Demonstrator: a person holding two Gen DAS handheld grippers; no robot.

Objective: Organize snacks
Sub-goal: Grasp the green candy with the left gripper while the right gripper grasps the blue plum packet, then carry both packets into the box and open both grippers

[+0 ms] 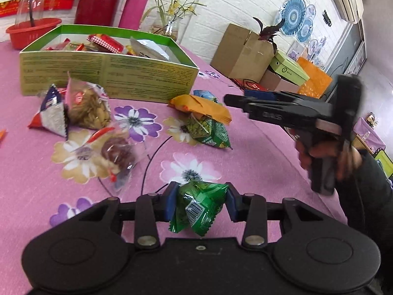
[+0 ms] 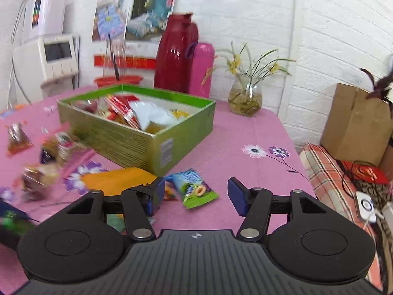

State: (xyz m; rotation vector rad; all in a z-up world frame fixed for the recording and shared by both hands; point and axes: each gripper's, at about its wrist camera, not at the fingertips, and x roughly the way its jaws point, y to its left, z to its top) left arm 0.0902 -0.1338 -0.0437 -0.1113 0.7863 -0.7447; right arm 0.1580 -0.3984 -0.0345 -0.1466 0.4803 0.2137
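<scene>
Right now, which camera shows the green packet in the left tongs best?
The left wrist view: the green packet sits centred and sharp, pinched in the left tongs. The right wrist view catches only a green blur at its lower left edge.

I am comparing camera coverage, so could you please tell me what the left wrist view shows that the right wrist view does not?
Only the left wrist view shows the left gripper shut on a green snack packet, and the hand holding the other gripper.

Only the right wrist view shows the right gripper open above a blue-and-green snack packet.

Both show the green box of snacks, the red thermos and the orange packet.
</scene>
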